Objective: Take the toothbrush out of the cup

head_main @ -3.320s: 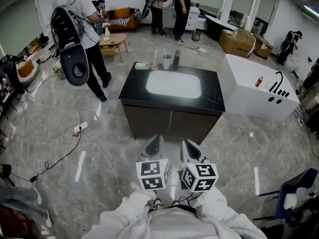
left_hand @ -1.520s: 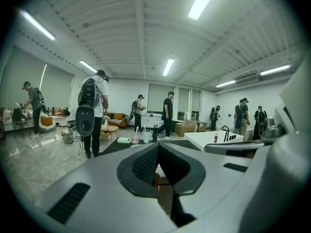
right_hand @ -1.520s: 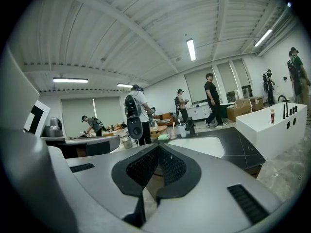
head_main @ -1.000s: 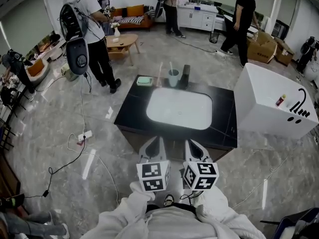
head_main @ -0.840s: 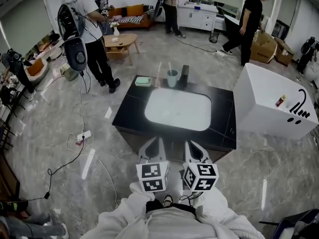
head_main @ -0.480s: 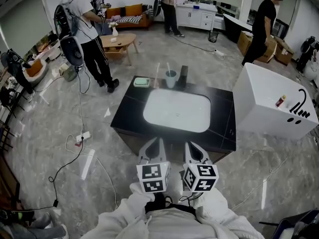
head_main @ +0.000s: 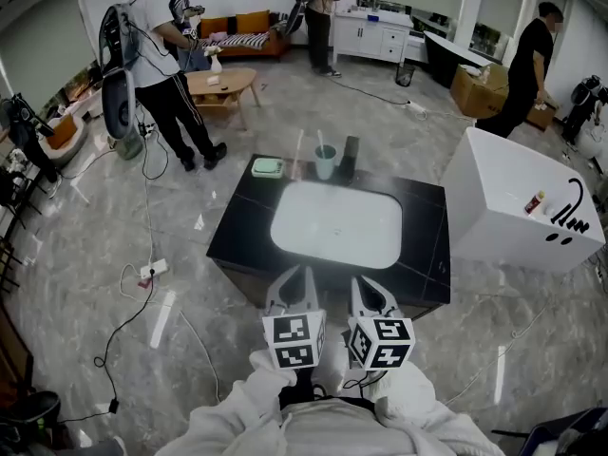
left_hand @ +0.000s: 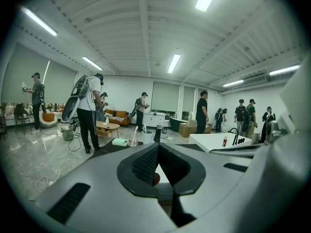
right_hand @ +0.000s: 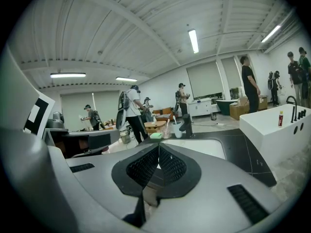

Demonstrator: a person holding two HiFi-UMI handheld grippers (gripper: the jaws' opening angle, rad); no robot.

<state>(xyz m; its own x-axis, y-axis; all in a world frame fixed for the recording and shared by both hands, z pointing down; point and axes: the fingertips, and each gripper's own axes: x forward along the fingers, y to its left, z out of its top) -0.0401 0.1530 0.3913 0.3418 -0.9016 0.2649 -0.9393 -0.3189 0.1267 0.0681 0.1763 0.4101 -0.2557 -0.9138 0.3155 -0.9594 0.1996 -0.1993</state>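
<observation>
The approach is the step in hand, as I judge it, since nothing is being grasped yet. The person is standing at the lower edge of the frame, facing the black tabletop point(head_main: 237, 226) with its white basin point(head_main: 334, 224); the left hand-held gripper point(head_main: 297, 281) is being held low in front of the body with its jaws pressed together and nothing between them; the right hand-held gripper point(head_main: 363, 291) is riding just beside it, likewise closed and empty; the cup point(head_main: 325, 166) is standing at the far edge of the tabletop, above the basin in the frame, and the toothbrush point(head_main: 320, 149) is poking upright out of it, well apart from both grippers. The next move is probably calling for a reach across the basin, with one pair of jaws opening, closing on the handle above the rim and lifting straight up, perhaps while the other gripper is steadying the cup. A dark upright fixture point(head_main: 349, 160) is standing just right of the cup and a clear holder point(head_main: 295, 167) with a thin stick just left of it, so the reach is needing a narrow line; a green soap dish point(head_main: 267, 167) is lying further left, out of the way; a white bathtub point(head_main: 503, 207) is filling the right of the frame; people are moving about at the upper left and upper right, none near the tabletop.
</observation>
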